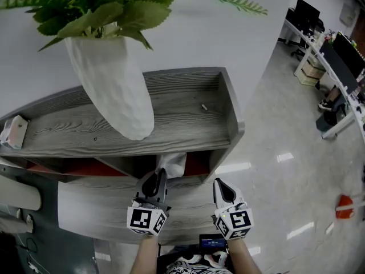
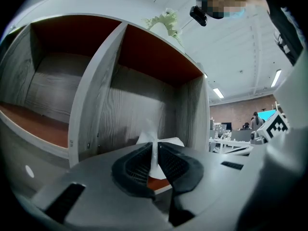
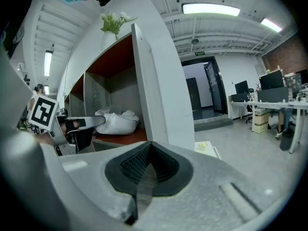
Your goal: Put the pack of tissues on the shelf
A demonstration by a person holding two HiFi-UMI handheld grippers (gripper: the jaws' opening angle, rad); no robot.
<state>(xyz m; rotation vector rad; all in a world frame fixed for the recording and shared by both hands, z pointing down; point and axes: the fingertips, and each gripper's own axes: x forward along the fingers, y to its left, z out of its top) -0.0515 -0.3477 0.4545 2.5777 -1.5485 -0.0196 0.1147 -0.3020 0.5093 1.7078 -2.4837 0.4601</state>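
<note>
**Two grippers at the shelf, one pinching the tissue pack**

One soft white pack of tissues (image 1: 173,163) is seen inside the right-hand compartment of the grey wood-grain shelf (image 1: 188,127), just behind its front edge. In the right gripper view the pack (image 3: 115,121) appears to rest on the red-brown floor board of that compartment. It is gripped by the left gripper (image 1: 157,181), whose jaws are closed on a thin white flap of the wrapper. The flap is seen standing edge-on between the dark ribbed pads in the left gripper view (image 2: 154,152). A pinch on the flap, not the body, is judged to let the soft pack be slid in without being crushed.

The right gripper (image 1: 223,192) is held outside the shelf, off its front right corner. Its jaws are pressed together with nothing between them (image 3: 147,163), and it is judged to be kept clear of the opening.

The top board is taken up by a white dimpled vase (image 1: 117,84) holding a green leafy plant (image 1: 97,10), which may be why the compartment below is used.

No brand or print can be read on the pack. Only black-and-white square markers (image 1: 142,218) are seen on the gripper cubes, and a small lit screen (image 1: 212,243) is too small to read.
</note>
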